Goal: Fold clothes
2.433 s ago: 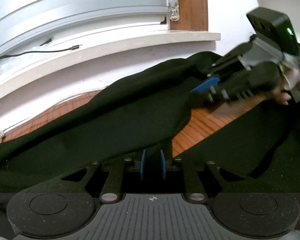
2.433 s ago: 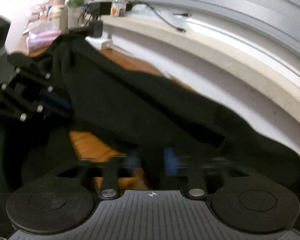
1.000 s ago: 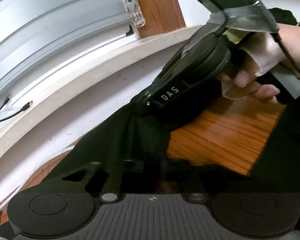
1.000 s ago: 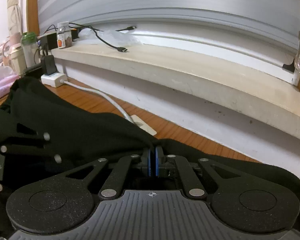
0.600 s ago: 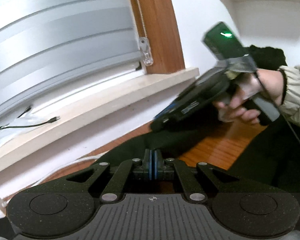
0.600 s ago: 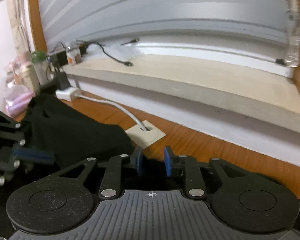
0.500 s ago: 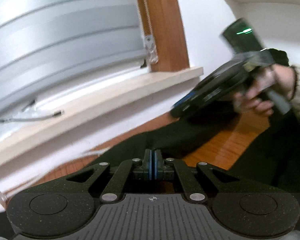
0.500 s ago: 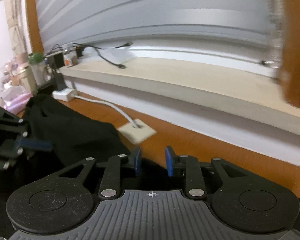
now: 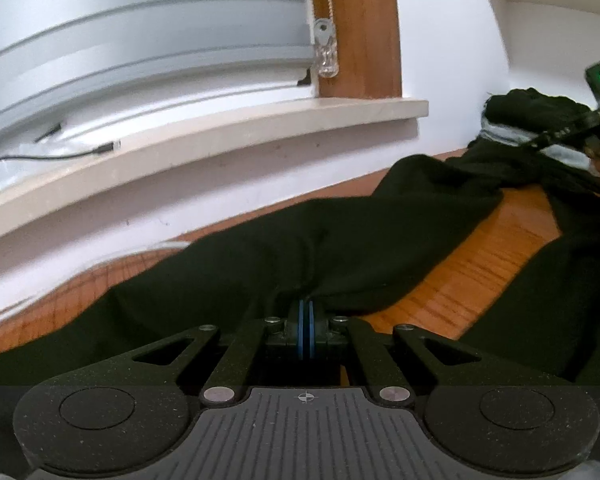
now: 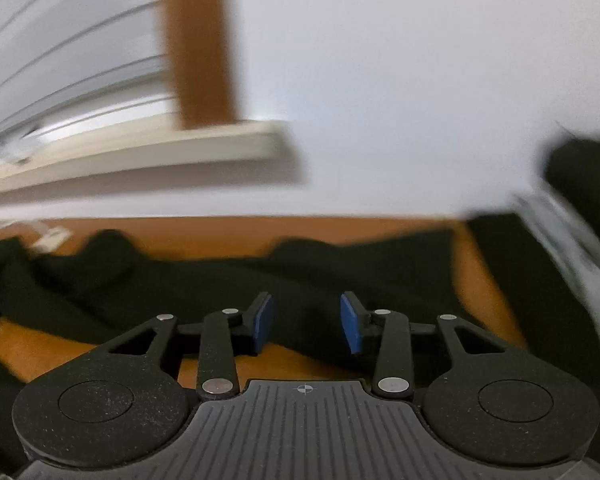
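1. Looking along my left gripper (image 9: 305, 322) first: its blue pads are pressed together on a pinch of the black garment (image 9: 340, 248) at lower centre of the frame. A second ago my right hand's tool filled the upper right; now the right gripper (image 9: 568, 130) is small at the far right edge, by a dark heap of clothes (image 9: 532, 110).
2. That leaves the garment stretched across the wooden table (image 9: 480, 280) from my pinch toward the right. I judge one corner is laid down and I alone anchor the cloth.
3. Switching to the right wrist view, heavily blurred: my right gripper (image 10: 306, 322) has just been opening, and its blue pads stand apart at lower centre with nothing pressed between them. A second ago they were clamped on the black cloth (image 10: 220, 276), which now lies on the table (image 10: 472, 280) beyond the fingertips.
4. Containers: none shows in either view; the window sill (image 9: 220, 140) at upper left carries only a cable (image 9: 60, 155).
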### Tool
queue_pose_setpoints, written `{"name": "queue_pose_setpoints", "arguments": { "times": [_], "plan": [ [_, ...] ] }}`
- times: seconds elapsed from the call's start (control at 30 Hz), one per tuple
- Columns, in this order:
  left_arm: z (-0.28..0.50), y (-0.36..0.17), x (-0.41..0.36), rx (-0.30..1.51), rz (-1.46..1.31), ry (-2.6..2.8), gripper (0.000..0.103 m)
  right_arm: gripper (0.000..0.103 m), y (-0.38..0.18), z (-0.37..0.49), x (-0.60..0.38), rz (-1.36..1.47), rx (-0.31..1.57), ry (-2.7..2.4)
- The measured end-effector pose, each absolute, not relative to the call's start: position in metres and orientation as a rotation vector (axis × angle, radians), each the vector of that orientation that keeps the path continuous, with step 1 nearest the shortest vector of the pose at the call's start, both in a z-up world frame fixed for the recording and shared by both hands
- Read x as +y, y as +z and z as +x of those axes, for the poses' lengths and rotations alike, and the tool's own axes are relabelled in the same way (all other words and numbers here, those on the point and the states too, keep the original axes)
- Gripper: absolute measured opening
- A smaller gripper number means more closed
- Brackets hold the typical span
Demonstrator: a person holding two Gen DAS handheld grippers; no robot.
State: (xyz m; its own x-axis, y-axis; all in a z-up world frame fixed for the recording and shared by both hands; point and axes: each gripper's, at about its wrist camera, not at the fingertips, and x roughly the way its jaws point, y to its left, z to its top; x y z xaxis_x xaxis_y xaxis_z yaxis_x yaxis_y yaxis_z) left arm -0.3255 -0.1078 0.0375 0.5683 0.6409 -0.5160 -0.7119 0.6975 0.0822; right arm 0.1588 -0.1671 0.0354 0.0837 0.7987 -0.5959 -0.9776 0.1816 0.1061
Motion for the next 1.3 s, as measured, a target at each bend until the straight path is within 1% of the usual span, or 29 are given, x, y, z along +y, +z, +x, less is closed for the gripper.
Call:
{"name": "queue_pose_setpoints", "arguments": {
  "times": [0.1,0.23,0.33,0.43,0.67,0.7,0.77,0.8,0.83,0.87,0.97,1.1,1.3],
  "plan": [
    [-0.326,0.04,-0.108,0.542,-0.141,0.798,0.003,0.041,0.021,0.18,-0.172,-0.329,0.675,1.319],
    [-0.327,0.043,-0.11,0.536,-0.141,0.799,0.003,0.05,0.011,0.178,-0.163,-0.361,0.635,1.298],
    [-0.328,0.047,-0.112,0.533,-0.138,0.798,0.003,0.054,0.011,0.165,-0.156,-0.428,0.556,1.328],
    [-0.328,0.048,-0.113,0.538,-0.132,0.796,0.003,0.054,0.015,0.147,-0.148,-0.494,0.511,1.431],
    [-0.324,0.049,-0.115,0.54,-0.123,0.8,0.003,0.053,0.009,0.127,-0.14,-0.609,0.473,1.497],
    [-0.325,0.05,-0.115,0.539,-0.123,0.8,0.003,0.052,0.008,0.127,-0.14,-0.617,0.468,1.504],
    [-0.326,0.051,-0.116,0.536,-0.122,0.799,0.003,0.029,0.008,0.127,-0.14,-0.631,0.458,1.519],
    [-0.326,0.052,-0.116,0.535,-0.122,0.798,0.003,0.023,0.009,0.129,-0.141,-0.634,0.456,1.513],
    [-0.326,0.052,-0.117,0.534,-0.12,0.797,0.003,0.01,0.01,0.131,-0.143,-0.627,0.451,1.507],
    [-0.327,0.053,-0.119,0.531,-0.117,0.796,0.003,0.003,0.012,0.134,-0.144,-0.618,0.444,1.501],
    [-0.328,0.059,-0.124,0.512,-0.114,0.786,0.003,0.002,0.021,0.142,-0.151,-0.571,0.418,1.475],
    [-0.331,0.077,-0.139,0.461,-0.093,0.763,0.003,0.002,0.054,0.162,-0.167,-0.411,0.374,1.431],
    [-0.341,0.109,-0.159,0.387,-0.051,0.763,0.003,0.001,0.096,0.159,-0.153,-0.373,0.274,1.413]
  ]
}}
